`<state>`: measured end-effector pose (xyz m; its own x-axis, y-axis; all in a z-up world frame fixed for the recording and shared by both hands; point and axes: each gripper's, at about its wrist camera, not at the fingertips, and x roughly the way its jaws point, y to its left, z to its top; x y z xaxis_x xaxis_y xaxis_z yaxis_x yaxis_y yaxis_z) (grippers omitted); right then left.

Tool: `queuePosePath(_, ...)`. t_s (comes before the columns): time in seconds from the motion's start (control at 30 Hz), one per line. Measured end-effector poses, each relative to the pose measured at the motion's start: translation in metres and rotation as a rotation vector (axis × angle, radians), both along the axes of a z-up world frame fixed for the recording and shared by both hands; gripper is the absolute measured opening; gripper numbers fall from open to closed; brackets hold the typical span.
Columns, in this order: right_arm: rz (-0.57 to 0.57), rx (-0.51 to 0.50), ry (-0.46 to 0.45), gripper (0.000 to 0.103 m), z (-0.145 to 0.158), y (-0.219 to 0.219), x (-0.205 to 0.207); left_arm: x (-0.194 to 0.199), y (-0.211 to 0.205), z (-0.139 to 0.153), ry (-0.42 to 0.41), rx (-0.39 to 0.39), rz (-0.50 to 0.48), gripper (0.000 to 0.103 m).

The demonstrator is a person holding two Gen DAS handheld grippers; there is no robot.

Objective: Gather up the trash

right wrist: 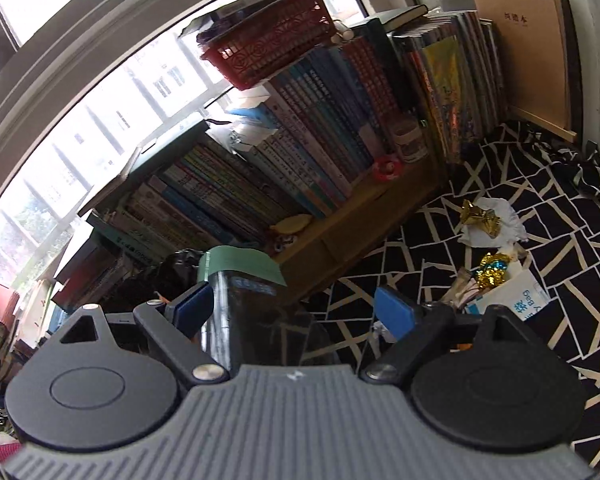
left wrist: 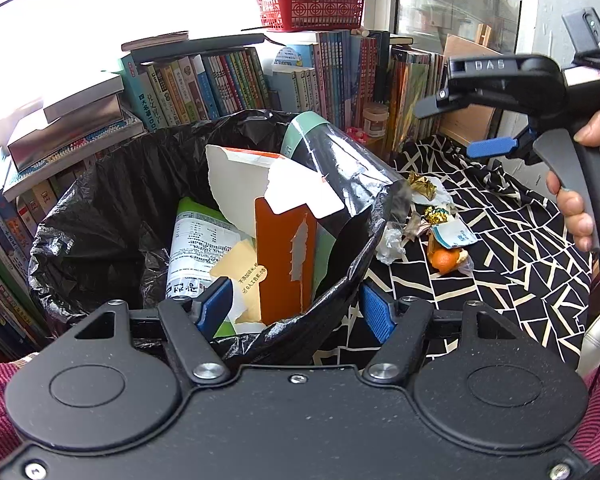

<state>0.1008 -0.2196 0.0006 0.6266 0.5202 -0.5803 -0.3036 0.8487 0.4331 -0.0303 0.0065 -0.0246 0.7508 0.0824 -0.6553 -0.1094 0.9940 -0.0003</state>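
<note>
- L gripper (left wrist: 296,312) clamps the near rim of the black-lined bin (left wrist: 80,216), one pad inside, one outside.
- R gripper (right wrist: 296,308) jaws wide apart, holding nothing.
- Trash pile (left wrist: 436,224) on patterned cloth (left wrist: 520,248), just right of bin, well below R gripper.
- Bin stuffed w/ cartons; cloth right of pile lies open.
</note>
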Motion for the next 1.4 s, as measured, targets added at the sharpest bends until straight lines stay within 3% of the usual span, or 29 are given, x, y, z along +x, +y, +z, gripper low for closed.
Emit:
queuePosePath(0.43, -0.258, -0.180, 0.066, 0.093, -0.093, -0.051, 0.038, 0.000, 0.002, 0.000, -0.001, 0.014, -0.001, 0.068)
queuePosePath(0.77, -0.274, -0.312, 0.156, 0.092, -0.135, -0.050, 0.058, 0.001, 0.001, -0.001, -0.001, 0.022, -0.004, 0.068)
queuePosePath(0.9, -0.323, -0.271, 0.200, 0.092, -0.148, -0.056, 0.071, 0.001, 0.000, -0.001, 0.001, 0.023, -0.005, 0.068)
queuePosePath(1.0, -0.401, -0.183, 0.249, 0.101, -0.160, -0.069, 0.080, 0.002, 0.000, -0.001, 0.002, 0.023, -0.005, 0.068)
queuePosePath(1.07, -0.429, -0.144, 0.257, 0.102, -0.163, -0.073, 0.083, 0.002, 0.000, -0.001, 0.003, 0.025, -0.005, 0.068)
queuePosePath(1.4, -0.441, -0.107, 0.312, 0.103, -0.186, -0.069, 0.104, 0.005, -0.002, -0.002, 0.010, 0.043, -0.001, 0.069)
